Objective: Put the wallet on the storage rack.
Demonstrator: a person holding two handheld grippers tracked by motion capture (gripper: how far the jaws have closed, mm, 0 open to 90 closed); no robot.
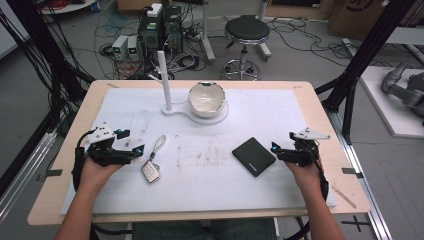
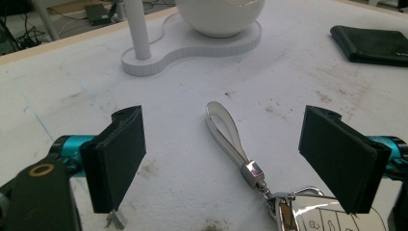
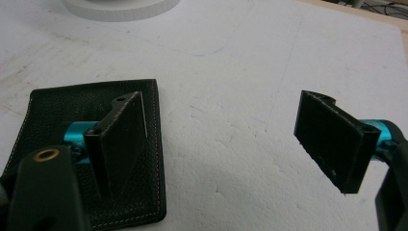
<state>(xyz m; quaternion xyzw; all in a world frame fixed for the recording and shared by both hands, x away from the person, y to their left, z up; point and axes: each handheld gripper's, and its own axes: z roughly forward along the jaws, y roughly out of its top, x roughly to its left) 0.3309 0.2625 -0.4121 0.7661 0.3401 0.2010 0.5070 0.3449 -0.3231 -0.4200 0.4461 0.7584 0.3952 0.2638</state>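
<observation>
— What are your two hands doing?

— My left hand-held gripper (image 1: 131,150) rests low on the white mat (image 1: 210,170) covering the worktop (image 1: 320,115), on the left side. Its jaws stand wide apart with nothing between the pads. My right hand-held gripper (image 1: 276,149) rests on the right side, jaws also spread wide, clamped on nothing.

— Where is the thing nearest your left one?

— The car key (image 1: 151,172) lies on the mat just beside the left hand-held gripper's tips, toward the middle of the worktop. Its pale strap loop (image 2: 226,130) stretches away from me, and in the left gripper view the loop lies between the two jaws on the mat, with the silver clasp and the key body down near the right-hand jaw. The pads touch none of it.

— And by the right one?

— A black leather wallet (image 1: 254,156) lies flat on the mat, just beside the right hand-held gripper's tips. In the right gripper view one jaw sits over the wallet's near corner, the other is over bare mat, well apart from it.

— Anything farther back?

— A white stand (image 1: 194,111) with an upright post (image 1: 164,80) and a white bowl (image 1: 206,99) on its round base sits at the far middle of the mat, well apart from both hands.
</observation>
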